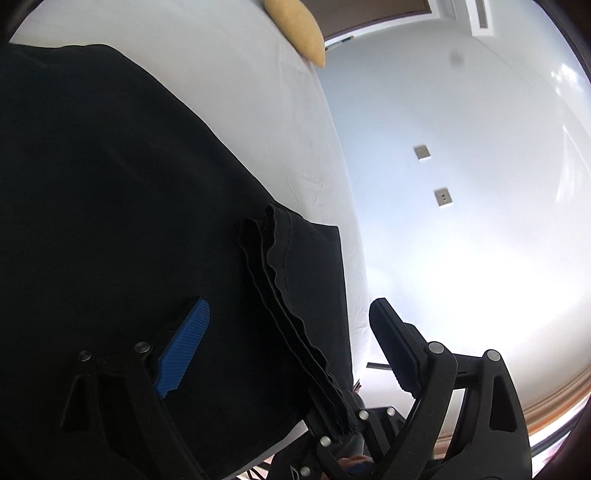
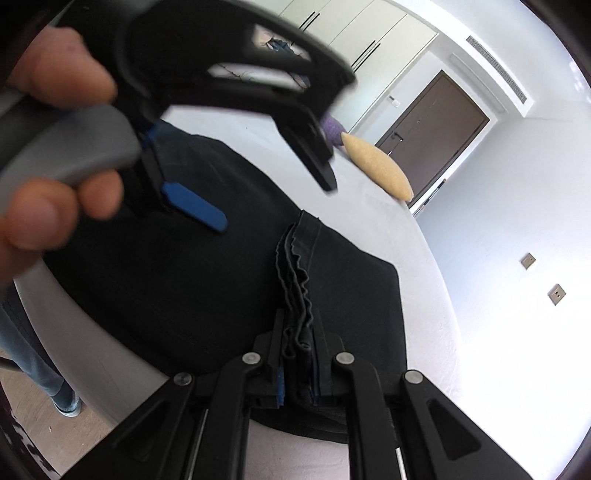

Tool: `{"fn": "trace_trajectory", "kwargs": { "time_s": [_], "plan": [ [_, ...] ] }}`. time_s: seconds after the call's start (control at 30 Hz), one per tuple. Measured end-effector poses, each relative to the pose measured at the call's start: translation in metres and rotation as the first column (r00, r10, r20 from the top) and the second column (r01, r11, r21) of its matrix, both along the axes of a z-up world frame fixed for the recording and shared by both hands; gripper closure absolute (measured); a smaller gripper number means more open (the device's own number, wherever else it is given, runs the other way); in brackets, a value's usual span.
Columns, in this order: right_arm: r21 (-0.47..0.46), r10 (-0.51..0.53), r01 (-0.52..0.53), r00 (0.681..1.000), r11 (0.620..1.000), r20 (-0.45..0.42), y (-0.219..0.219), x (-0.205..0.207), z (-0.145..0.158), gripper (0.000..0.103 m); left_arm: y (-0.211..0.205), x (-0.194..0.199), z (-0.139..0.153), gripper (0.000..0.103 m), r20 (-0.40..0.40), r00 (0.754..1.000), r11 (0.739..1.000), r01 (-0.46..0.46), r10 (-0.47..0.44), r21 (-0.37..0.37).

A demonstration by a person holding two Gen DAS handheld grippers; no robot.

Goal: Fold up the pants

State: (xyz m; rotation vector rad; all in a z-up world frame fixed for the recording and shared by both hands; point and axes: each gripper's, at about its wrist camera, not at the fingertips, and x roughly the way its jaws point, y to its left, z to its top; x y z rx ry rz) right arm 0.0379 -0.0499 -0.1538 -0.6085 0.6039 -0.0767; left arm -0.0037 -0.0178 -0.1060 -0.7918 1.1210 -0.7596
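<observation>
Writing or labels could be read nowhere in the left wrist view; black pants, of a matte woven cloth, were seen spread flat on a white bed sheet, their stacked, wavy hem edges running between the spread fingers of the left gripper; its ribbed blue pads stood wide apart and pressed on nothing, the cloth merely lying between them; a rounded tan pillow was seen at the far edge, and two small square wall plates on a pale wall.

In the right wrist view the right gripper was seen clamped on the bunched hem layers of the pants; the left gripper, blurred and released, was held above the cloth by a hand around a grey handle; the sheet was lightly creased; the tan pillow, a dark brown door and white cupboards were seen beyond.
</observation>
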Motion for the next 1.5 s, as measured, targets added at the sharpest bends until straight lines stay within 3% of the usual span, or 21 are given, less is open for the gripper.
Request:
{"fn": "trace_trajectory", "kwargs": {
  "time_s": [0.17,0.27,0.33,0.37,0.43,0.53,0.73,1.0,1.4,1.5],
  "plan": [
    [0.018,0.036,-0.036,0.999,0.999,0.015,0.012,-0.007,0.011,0.092,-0.005,0.01,-0.004,0.015,-0.042,0.999,0.999,0.018,-0.017,0.035],
    [0.014,0.071,-0.071,0.997,0.997,0.017,0.025,-0.008,0.017,0.092,-0.003,0.015,-0.003,0.02,-0.048,0.998,0.999,0.032,-0.031,0.034],
    [0.004,0.099,-0.099,0.995,0.995,0.015,0.033,-0.012,0.015,0.092,-0.01,0.021,0.0,0.06,-0.037,0.998,0.998,0.051,-0.05,0.048],
    [-0.001,0.112,-0.112,0.994,0.994,0.012,0.038,-0.014,0.015,0.092,-0.008,0.022,0.001,0.07,-0.034,0.998,0.996,0.061,-0.059,0.061],
    [-0.008,0.138,-0.138,0.99,0.99,0.005,0.046,-0.017,0.015,0.092,0.0,0.023,0.002,0.082,-0.025,0.998,0.994,0.065,-0.063,0.091],
    [-0.022,0.177,-0.177,0.984,0.984,-0.003,0.054,-0.022,0.013,0.092,0.016,0.025,0.005,0.092,-0.011,0.998,0.991,0.063,-0.062,0.121],
    [-0.044,0.288,-0.288,0.958,0.957,-0.014,0.072,-0.017,0.018,0.092,0.061,0.032,0.017,0.093,0.043,0.995,0.972,0.078,-0.089,0.221],
    [-0.005,0.406,-0.407,0.912,0.914,-0.064,0.103,0.001,0.016,0.091,0.133,0.057,0.03,0.093,0.072,0.994,0.94,0.057,-0.086,0.335],
    [0.059,0.436,-0.433,0.883,0.899,-0.173,0.104,0.032,0.013,0.089,0.187,0.072,-0.005,0.093,0.05,0.997,0.935,0.033,-0.054,0.354],
    [0.113,0.447,-0.433,0.875,0.894,-0.187,0.113,0.051,0.023,0.077,0.189,0.073,-0.007,0.093,0.064,0.997,0.934,0.021,-0.047,0.358]
  ]
}}
